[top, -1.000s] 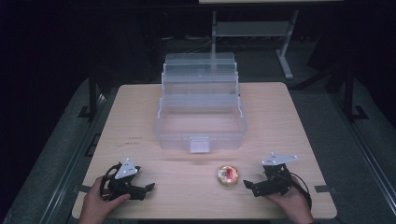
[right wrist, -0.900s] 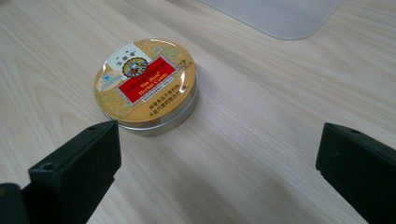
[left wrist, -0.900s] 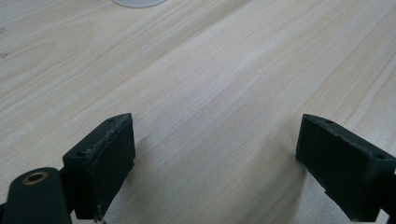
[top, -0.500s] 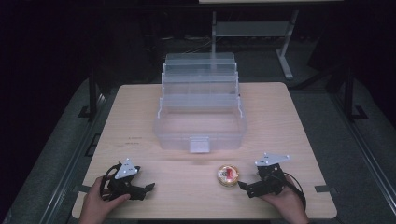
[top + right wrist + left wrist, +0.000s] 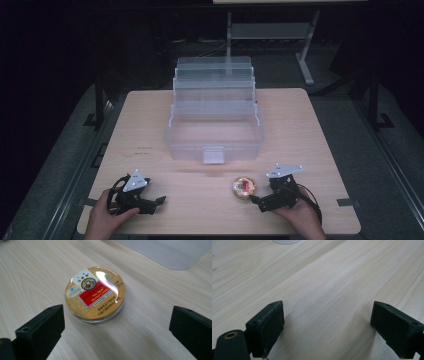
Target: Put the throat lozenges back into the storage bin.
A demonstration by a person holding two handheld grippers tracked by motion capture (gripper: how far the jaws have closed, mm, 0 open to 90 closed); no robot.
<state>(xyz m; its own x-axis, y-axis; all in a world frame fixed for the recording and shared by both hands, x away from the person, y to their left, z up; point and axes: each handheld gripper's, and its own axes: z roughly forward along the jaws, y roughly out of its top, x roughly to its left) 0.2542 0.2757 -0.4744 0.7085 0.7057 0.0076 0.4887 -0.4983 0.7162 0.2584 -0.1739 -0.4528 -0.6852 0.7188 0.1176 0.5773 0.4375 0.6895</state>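
Note:
A round gold candy tin (image 5: pixel 243 187) with a red label lies flat on the wooden table (image 5: pixel 310 135), in front of a clear plastic tiered box (image 5: pixel 215 120) that stands open. My right gripper (image 5: pixel 256 200) rests just right of the tin, open, its jaws pointing at it. In the right gripper view the tin (image 5: pixel 95 293) lies a short way ahead of my right gripper (image 5: pixel 117 332), between the lines of the two jaws and apart from them. At the front left my left gripper (image 5: pixel 159 201) sits low on the table; the left gripper (image 5: pixel 327 327) is open over bare wood.
The clear box's front latch (image 5: pixel 213 155) faces the tin. A corner of the box (image 5: pixel 170 252) shows beyond the tin in the right gripper view. Dark floor, metal frames and a stand (image 5: pixel 270 30) surround the table.
My right gripper has moved left and slightly forward, closer to the tin. The left gripper and the tin have stayed put.

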